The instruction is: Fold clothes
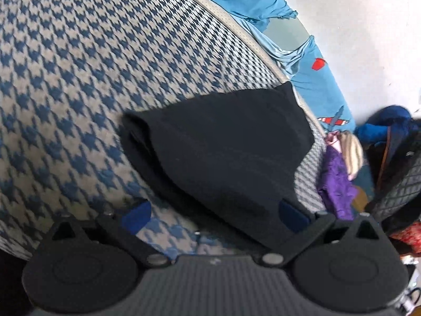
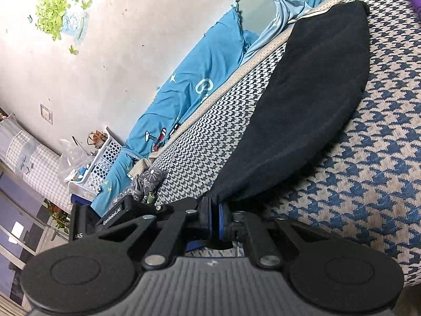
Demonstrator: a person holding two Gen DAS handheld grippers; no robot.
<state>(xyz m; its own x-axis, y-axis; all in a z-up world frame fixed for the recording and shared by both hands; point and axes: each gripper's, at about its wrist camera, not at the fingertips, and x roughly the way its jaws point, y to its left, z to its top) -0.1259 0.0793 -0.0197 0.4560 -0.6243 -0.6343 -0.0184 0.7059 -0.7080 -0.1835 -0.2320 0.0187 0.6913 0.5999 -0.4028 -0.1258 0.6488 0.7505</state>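
Black cloth (image 2: 310,100) lies on the houndstooth cover (image 2: 368,163), its near corner pinched by the right gripper (image 2: 214,217), so the fold needs a taut, even lift while the spread left gripper (image 1: 218,210) takes the other edge.

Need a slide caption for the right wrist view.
Right tongs shut on a corner of the black garment spread on the houndstooth sofa.

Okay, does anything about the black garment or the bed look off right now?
Nothing looks damaged or spilled. The black garment lies askew across the houndstooth cover, its far end hanging over the beige edge. The right gripper pinches its near corner; the left gripper is open.
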